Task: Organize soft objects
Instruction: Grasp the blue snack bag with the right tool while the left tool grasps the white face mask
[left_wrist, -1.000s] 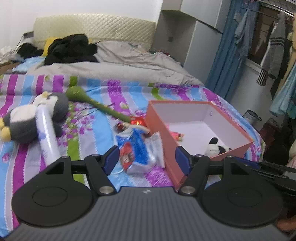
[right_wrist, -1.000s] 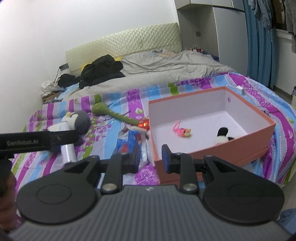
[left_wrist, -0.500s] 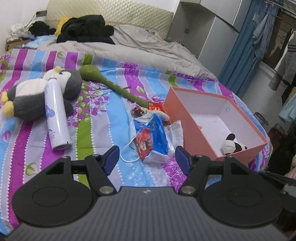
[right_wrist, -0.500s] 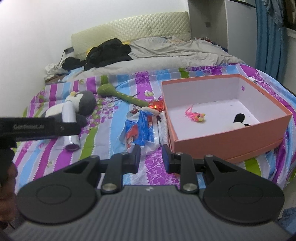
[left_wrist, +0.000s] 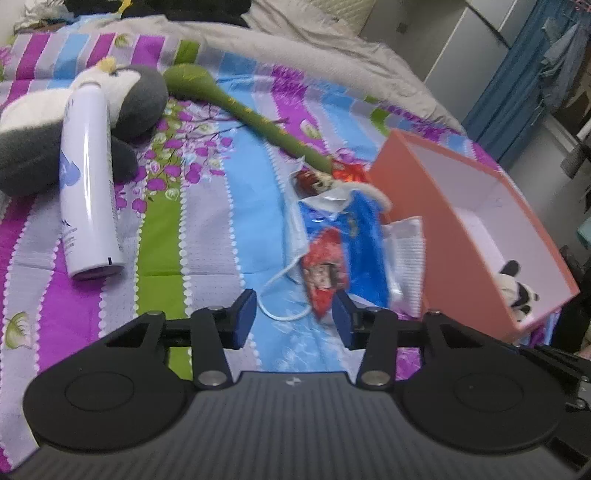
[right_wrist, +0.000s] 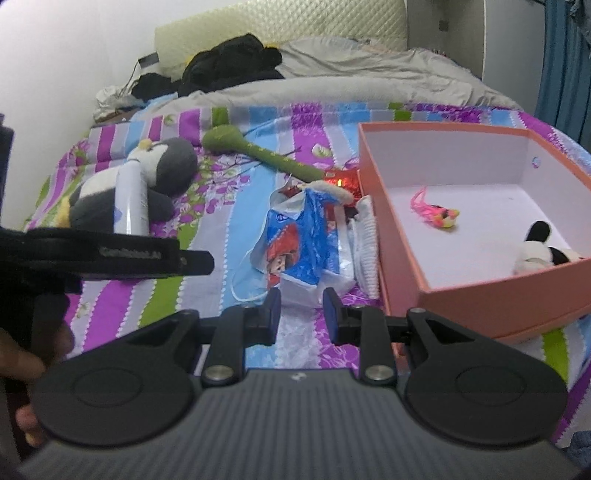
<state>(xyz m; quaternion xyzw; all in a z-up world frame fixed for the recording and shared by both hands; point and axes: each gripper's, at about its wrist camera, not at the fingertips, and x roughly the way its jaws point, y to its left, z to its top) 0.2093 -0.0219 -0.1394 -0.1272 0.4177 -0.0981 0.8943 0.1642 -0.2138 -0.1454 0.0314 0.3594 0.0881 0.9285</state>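
Left gripper (left_wrist: 293, 317): jaws closing, nothing pressed between them; a white cord loop (left_wrist: 280, 310) lies in the gap. The blue and red printed plastic bag (left_wrist: 343, 243) lies just ahead, slightly right. The pink box (left_wrist: 461, 236) stands to the right, holding a panda plush (left_wrist: 515, 291).

Right gripper (right_wrist: 302, 314): jaws narrowly parted, empty; bag directly ahead.

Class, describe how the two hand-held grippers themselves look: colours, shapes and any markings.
Each hand-held gripper, left and right, has a ribbed dark grey body, two round black discs, black linkage arms with silver pivots, and blue-padded fingers. The right view shows the left one's black side bearing blurred white lettering.
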